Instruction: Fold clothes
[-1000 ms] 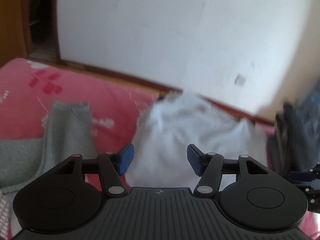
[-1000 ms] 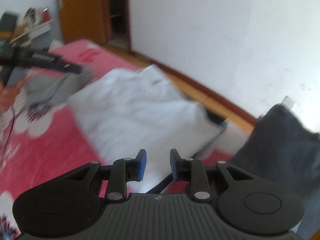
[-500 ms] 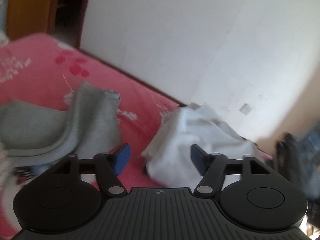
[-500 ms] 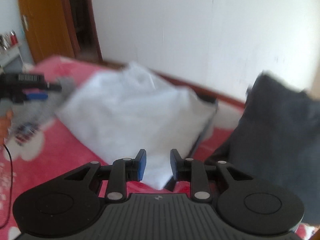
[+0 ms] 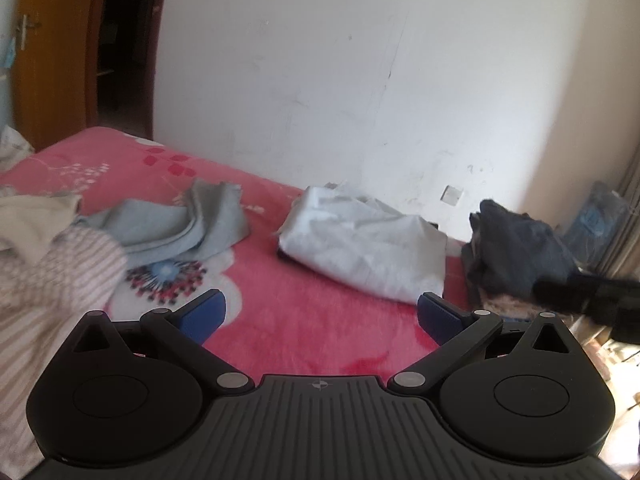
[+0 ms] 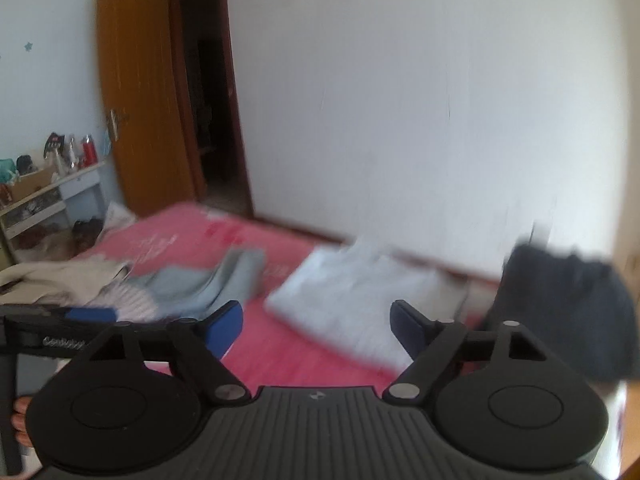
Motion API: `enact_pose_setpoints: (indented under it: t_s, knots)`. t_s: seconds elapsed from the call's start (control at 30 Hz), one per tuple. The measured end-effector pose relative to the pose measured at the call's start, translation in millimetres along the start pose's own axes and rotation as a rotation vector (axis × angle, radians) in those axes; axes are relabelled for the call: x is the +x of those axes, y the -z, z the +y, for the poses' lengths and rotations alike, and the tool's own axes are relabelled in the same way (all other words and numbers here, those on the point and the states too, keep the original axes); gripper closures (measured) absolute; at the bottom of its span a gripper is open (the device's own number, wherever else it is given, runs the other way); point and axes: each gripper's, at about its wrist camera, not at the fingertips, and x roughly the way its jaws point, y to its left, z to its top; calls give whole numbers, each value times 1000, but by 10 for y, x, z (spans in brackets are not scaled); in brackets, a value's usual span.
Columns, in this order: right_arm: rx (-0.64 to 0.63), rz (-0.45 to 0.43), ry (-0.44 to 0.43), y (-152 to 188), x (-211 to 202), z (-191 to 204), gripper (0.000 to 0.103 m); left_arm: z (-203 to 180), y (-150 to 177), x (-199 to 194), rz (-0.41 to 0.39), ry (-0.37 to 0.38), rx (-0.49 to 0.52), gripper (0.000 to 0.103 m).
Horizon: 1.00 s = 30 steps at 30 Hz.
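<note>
Both grippers are now standing wide apart and empty: the right gripper (image 6: 316, 326), nearly closed half a second ago, is holding nothing, and the left gripper (image 5: 320, 314) is hovering over bare pink bedspread (image 5: 312, 320). The white garment (image 5: 362, 240) is lying folded ahead of both, pulled back from; likely that piece is finished. Left of it, the grey garment (image 5: 176, 226) is lying crumpled, probably next. The left view is showing a striped cloth (image 5: 52, 280) close at its left and a dark pile (image 5: 516, 248) to the right; the right view alone is showing the door (image 6: 140, 112) and shelf (image 6: 48, 192).
</note>
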Motion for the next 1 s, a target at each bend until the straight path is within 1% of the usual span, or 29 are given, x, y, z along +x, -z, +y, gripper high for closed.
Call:
enact_pose_setpoints:
  t_s: [0.07, 0.13, 0.17, 0.2, 0.3, 0.33, 0.4, 0.43, 0.53, 0.67, 0.8, 0.87, 0.97, 1.0]
  knots:
    - [74, 77, 12, 151, -92, 81, 14, -29, 45, -107, 36, -44, 9, 0]
    - [132, 134, 38, 315, -176, 125, 12, -61, 96, -232, 60, -90, 11, 0]
    - [152, 159, 57, 408, -219, 150, 10, -55, 128, -291, 64, -98, 19, 0]
    - [166, 184, 81, 507, -265, 180, 8, -67, 163, -331, 68, -93, 40, 0]
    - [172, 230, 146, 676, -368, 282, 7, -109, 245, -453, 95, -62, 92, 0]
    - [172, 234, 167, 699, -406, 309, 6, -111, 260, -493, 107, -51, 95, 0]
    - [198, 232, 201, 712, -481, 331, 4, -107, 289, -583, 129, -39, 65, 0]
    - [214, 228, 211, 717, -524, 338, 2, -109, 305, -641, 117, -38, 48, 0]
    - [250, 211, 236, 757, -684, 347, 1, -121, 352, -804, 90, -41, 18, 0]
    - [220, 181, 294, 760, -895, 402, 0, -168, 365, -933, 81, -40, 35, 0]
    - [199, 160, 323, 751, -1040, 446, 0, -191, 375, -1032, 78, -37, -3, 0]
    - [191, 153, 339, 745, -1093, 466, 0, -202, 386, -1057, 83, -31, -5, 0]
    - [182, 146, 377, 742, -1134, 486, 0, -243, 414, -1059, 96, -33, 19, 0]
    - [185, 145, 387, 742, -1144, 486, 0, -260, 418, -1048, 105, -22, 30, 0]
